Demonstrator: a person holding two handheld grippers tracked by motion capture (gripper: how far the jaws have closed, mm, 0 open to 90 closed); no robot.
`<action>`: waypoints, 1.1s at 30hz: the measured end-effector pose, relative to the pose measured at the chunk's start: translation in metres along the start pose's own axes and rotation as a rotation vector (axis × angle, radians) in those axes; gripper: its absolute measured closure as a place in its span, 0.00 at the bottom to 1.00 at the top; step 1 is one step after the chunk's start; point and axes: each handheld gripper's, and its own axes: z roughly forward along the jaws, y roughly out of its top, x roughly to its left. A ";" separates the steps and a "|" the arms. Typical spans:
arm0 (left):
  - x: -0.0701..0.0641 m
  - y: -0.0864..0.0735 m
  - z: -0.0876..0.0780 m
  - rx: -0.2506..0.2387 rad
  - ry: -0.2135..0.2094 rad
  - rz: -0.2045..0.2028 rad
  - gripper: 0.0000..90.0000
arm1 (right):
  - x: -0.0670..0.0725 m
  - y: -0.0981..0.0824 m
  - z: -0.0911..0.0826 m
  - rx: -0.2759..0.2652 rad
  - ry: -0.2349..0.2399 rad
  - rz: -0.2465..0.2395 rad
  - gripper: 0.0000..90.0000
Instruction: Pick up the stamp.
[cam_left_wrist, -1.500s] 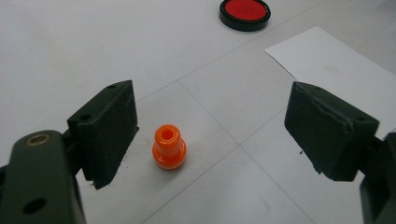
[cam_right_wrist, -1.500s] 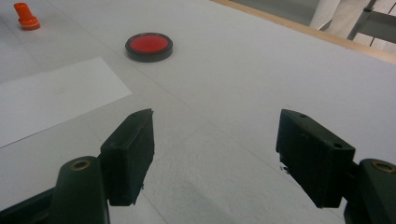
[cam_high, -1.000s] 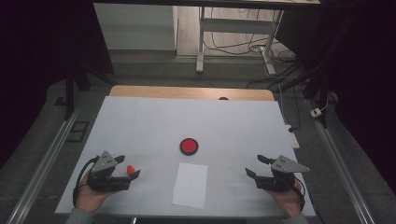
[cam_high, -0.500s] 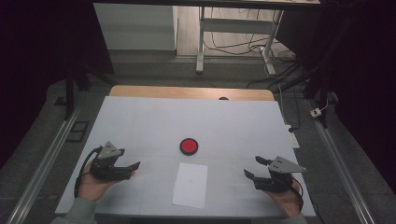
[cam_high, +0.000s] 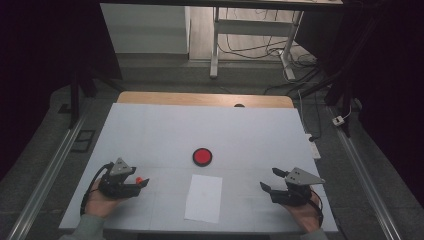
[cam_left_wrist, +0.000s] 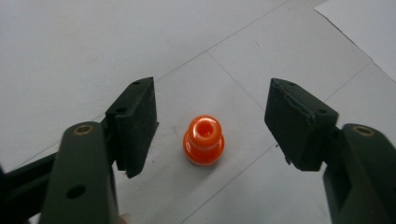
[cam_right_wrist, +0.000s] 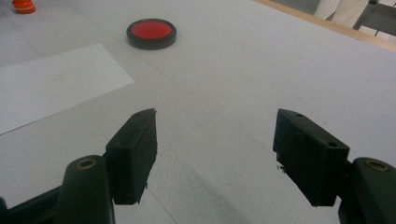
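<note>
White covering spans my table (cam_high: 165, 130), wood along its far edge, dark room behind. My left gripper (cam_high: 141, 181) has just been closing around the orange piece (cam_left_wrist: 203, 140), untouched; my right gripper (cam_high: 270, 180) gapes empty.

Orange plastic piece (cam_left_wrist: 203, 140), paler ring round middle. Left claw (cam_left_wrist: 210, 126) and right claw (cam_right_wrist: 215, 156) black. Tabletop (cam_high: 150, 130) pale grey, wood-coloured strip at far edge. Disc (cam_high: 202, 156) red, black rim. Paper sheet (cam_high: 204, 198) white.
</note>
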 end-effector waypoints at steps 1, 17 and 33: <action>0.001 -0.002 0.001 0.003 0.005 0.002 0.42 | -0.001 -0.001 0.000 0.000 0.001 0.006 0.34; 0.002 -0.008 0.004 0.012 -0.006 0.000 0.60 | -0.001 0.000 -0.001 -0.008 -0.002 0.007 0.34; 0.003 -0.008 0.009 0.035 -0.006 0.010 0.80 | -0.002 -0.002 -0.003 -0.007 -0.014 0.012 0.34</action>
